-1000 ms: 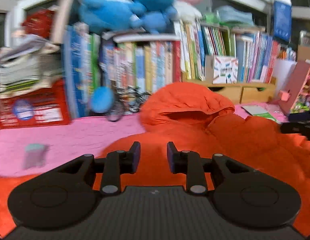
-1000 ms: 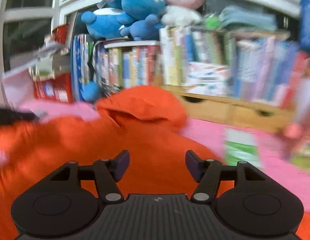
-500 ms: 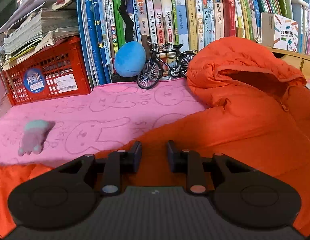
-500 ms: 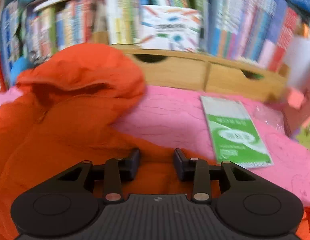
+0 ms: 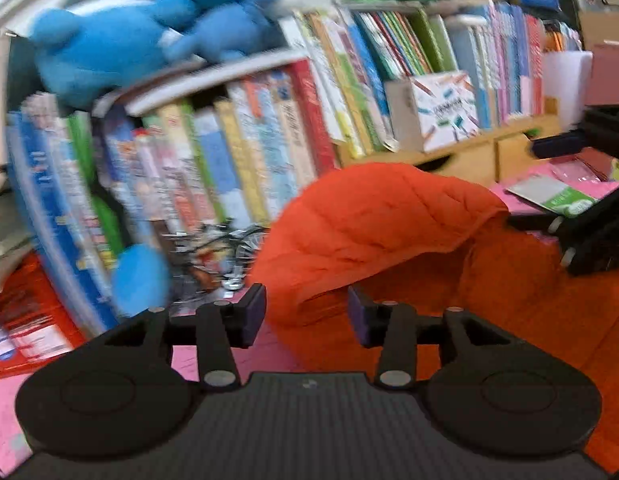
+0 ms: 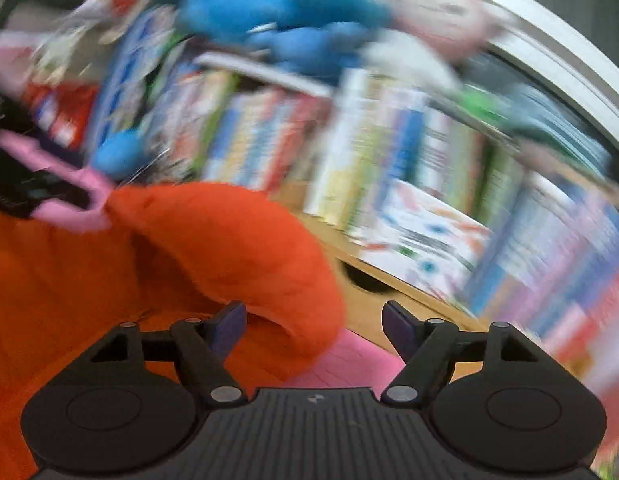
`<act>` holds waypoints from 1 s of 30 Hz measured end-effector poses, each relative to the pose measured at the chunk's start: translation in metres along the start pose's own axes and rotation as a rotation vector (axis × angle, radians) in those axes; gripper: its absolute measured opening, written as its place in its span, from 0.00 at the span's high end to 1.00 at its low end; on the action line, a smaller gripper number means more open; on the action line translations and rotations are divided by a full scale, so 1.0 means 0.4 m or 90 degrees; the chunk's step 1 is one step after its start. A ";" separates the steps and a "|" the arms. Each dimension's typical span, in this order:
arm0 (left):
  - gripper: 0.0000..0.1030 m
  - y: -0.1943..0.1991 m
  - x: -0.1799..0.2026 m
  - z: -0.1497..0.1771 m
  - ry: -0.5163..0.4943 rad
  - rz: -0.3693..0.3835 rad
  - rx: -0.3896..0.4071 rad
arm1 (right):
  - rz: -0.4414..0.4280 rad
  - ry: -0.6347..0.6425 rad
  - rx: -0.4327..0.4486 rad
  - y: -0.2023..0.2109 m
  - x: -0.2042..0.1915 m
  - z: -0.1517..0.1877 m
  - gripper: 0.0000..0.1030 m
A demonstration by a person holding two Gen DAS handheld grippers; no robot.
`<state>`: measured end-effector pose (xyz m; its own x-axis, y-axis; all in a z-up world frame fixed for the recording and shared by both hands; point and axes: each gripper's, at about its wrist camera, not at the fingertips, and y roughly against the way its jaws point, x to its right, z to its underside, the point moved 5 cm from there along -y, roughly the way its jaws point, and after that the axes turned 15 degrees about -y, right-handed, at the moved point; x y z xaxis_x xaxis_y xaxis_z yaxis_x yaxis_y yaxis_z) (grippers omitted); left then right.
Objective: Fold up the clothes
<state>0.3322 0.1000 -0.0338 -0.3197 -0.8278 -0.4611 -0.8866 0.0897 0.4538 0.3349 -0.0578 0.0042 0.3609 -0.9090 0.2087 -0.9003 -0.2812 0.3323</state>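
The orange jacket [image 5: 389, 220] lay on the pink mat [image 6: 341, 364], hood toward the far bookshelf [image 5: 269, 140] (much blurred). Left gripper [image 5: 306, 312] and right gripper [image 6: 314, 322] hung spread, empty.

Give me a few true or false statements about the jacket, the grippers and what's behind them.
1. The orange jacket's hood stands puffed up. True.
2. The left gripper is shut on the hood. False: its jaws are apart, holding nothing.
3. Books stand in a row behind the jacket. True.
4. The right gripper is closed. False: its jaws are wide open.
5. The cloth under the jacket is green. False: the pink cloth lies there.
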 end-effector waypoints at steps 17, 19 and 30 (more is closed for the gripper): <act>0.46 -0.076 -0.092 0.079 0.004 -0.161 -0.049 | 0.169 0.086 0.000 -0.120 0.016 0.032 0.80; 0.46 -0.038 -0.092 0.080 -0.011 -0.167 -0.036 | 0.175 0.101 0.028 -0.075 0.014 0.029 0.80; 0.39 -0.063 -0.065 0.131 -0.005 -0.145 -0.090 | 0.145 0.089 -0.051 -0.057 -0.003 0.100 0.78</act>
<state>0.3454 0.1483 -0.0733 -0.1205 -0.8135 -0.5689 -0.8804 -0.1772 0.4398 0.3453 -0.0627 -0.0402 0.1870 -0.8930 0.4093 -0.9418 -0.0445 0.3331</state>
